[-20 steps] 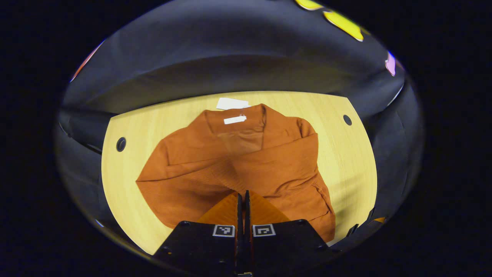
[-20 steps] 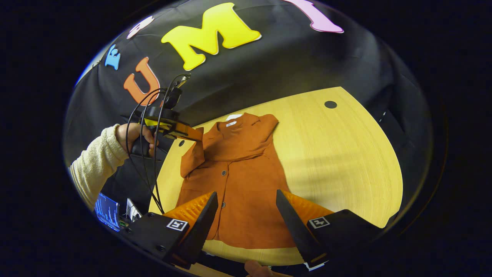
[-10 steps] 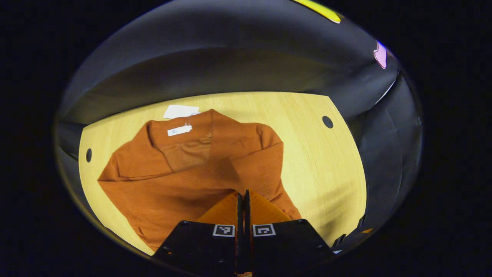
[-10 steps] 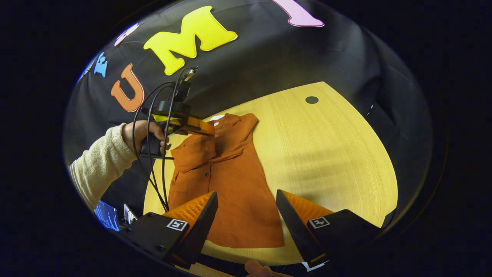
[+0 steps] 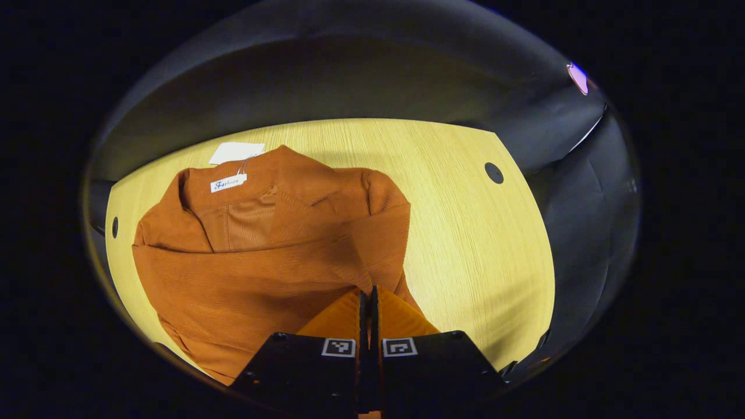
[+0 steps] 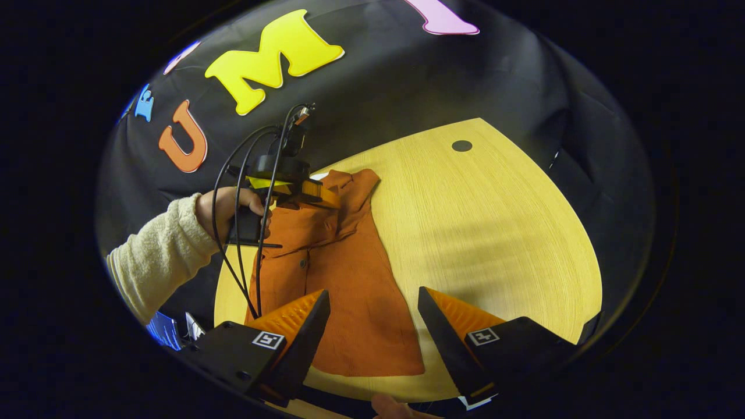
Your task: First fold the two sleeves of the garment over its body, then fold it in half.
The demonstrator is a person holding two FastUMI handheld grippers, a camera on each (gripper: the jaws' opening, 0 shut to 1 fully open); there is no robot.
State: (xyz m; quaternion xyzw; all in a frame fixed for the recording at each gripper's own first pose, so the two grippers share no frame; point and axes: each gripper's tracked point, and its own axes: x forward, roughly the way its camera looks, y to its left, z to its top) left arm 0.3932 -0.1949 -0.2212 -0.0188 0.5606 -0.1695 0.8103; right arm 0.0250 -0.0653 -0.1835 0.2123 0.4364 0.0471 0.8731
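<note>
Sleeve fold, left side

My left hand-held gripper (image 5: pixel 366 302) is clamped on the sleeve (image 5: pixel 250 279), holding it over the garment (image 6: pixel 343 302), which lies lengthwise on the desk (image 6: pixel 495 233), collar far. My right hand-held gripper (image 6: pixel 372 317) hangs spread wide above the hem (neck label (image 5: pixel 228 183) too small to read).

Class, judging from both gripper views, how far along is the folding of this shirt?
Done: one sleeve already lies folded over the orange shirt. In hand: the left gripper is shut on the other sleeve, carrying it across the body. Left: laying it down, then folding in half; the right gripper hangs open above the hem.
</note>
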